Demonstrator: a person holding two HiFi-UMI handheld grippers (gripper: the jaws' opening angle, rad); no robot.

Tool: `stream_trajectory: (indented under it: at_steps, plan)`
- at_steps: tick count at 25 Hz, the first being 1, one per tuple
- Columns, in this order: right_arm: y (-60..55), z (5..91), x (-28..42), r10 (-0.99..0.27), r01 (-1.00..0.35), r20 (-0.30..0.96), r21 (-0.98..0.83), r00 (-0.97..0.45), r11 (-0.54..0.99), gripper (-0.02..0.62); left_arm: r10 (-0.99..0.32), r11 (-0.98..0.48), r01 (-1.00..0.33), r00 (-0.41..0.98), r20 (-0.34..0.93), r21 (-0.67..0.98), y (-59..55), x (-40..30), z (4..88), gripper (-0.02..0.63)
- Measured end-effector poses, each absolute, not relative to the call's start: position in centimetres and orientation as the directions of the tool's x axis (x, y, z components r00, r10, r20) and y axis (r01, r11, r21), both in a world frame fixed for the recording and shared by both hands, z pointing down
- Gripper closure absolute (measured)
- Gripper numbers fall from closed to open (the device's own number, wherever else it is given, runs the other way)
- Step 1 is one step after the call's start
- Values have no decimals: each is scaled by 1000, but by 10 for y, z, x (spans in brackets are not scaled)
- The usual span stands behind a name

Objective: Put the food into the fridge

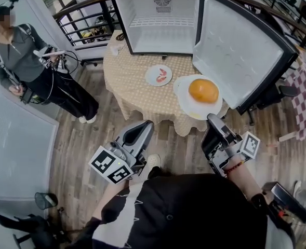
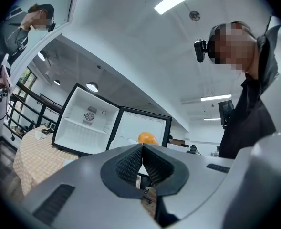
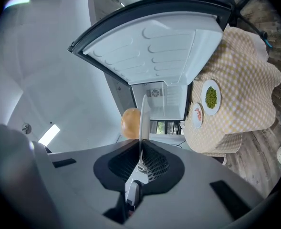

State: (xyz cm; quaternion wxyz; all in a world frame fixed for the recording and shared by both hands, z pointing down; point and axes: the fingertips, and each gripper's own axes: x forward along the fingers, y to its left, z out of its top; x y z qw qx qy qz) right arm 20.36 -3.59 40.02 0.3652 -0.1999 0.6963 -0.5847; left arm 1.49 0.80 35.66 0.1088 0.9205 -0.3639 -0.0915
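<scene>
Overhead, white plate with round orange food held above the table edge, beside the open fridge, left gripper view, left gripper jaws pressed together, empty, right gripper view, right gripper pinching plate rim.

A round table draped in a yellow checked cloth is seen on a wooden plank floor. A person in dark clothes is seen standing to its left, near a dark railing. A red-and-white checked cloth is seen at the right edge.
</scene>
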Motion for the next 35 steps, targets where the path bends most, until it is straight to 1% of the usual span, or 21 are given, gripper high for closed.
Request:
stream_trajectory:
  at_steps: [23, 35]
  plan:
    - [-173, 378, 112, -772, 97, -293, -952, -564, 291, 569, -604, -787, -563, 786, -130, 252, -149, -86, 335, 594]
    - [-208, 385, 76, -802, 17, -276, -949, -530, 315, 569, -539, -829, -497, 833, -125, 257, -190, -117, 342, 594]
